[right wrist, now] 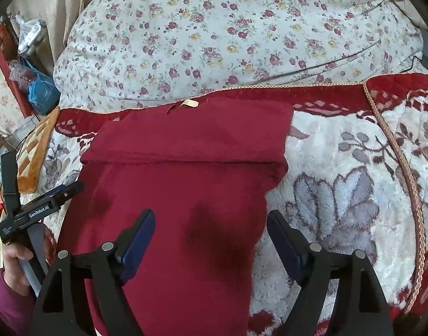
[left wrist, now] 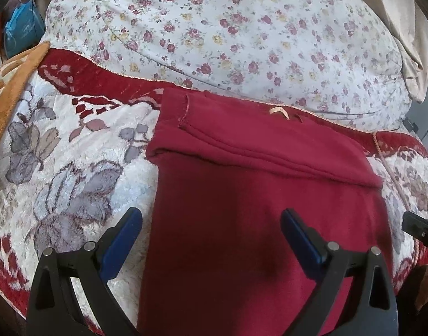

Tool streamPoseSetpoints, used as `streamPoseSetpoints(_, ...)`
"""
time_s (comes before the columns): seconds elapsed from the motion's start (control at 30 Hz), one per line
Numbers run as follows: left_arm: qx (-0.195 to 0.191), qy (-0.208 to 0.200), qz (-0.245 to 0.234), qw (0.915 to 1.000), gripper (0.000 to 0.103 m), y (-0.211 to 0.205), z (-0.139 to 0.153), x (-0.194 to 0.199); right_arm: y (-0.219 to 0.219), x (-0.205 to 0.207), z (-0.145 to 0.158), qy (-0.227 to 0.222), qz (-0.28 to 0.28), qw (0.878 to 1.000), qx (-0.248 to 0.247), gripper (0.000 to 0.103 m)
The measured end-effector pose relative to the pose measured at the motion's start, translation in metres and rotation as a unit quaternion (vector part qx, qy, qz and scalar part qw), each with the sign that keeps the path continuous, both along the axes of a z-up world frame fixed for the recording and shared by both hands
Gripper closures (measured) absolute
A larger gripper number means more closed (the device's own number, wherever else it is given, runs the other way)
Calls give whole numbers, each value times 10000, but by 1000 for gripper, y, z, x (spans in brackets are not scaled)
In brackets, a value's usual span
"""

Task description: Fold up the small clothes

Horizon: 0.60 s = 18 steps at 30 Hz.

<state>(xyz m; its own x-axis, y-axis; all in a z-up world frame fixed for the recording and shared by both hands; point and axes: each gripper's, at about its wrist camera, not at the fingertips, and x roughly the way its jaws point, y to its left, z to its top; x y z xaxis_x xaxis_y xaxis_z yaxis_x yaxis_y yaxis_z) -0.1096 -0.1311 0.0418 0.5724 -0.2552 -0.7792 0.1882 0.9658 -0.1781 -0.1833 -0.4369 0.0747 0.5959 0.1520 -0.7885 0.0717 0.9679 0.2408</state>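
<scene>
A dark red garment (left wrist: 255, 196) lies flat on a plush floral blanket (left wrist: 74, 168), with its sides folded in and a small tan label (left wrist: 279, 111) at the far edge. It also shows in the right wrist view (right wrist: 186, 168). My left gripper (left wrist: 211, 224) is open and empty above the garment's near left edge. My right gripper (right wrist: 211, 224) is open and empty above the garment's near right part. The left gripper also shows at the left of the right wrist view (right wrist: 46, 204).
A white flowered quilt (left wrist: 227, 28) bulges behind the blanket. An orange checked blanket (left wrist: 9, 84) lies at the left. A blue bag (right wrist: 43, 89) and clutter stand at the far left. The blanket's braided edge (right wrist: 409, 182) runs down the right.
</scene>
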Motion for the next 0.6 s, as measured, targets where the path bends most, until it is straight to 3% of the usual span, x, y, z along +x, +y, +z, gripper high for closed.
streamPoseSetpoints(0.37,249,-76,16,9997,4,11,1,-28,-2,-3,-9,176,16,9998,-125,17)
streamPoseSetpoints(0.6,32,11,452,9990,4,43,1,-32,-41,-15,-13,157,-458,9988,-38,16)
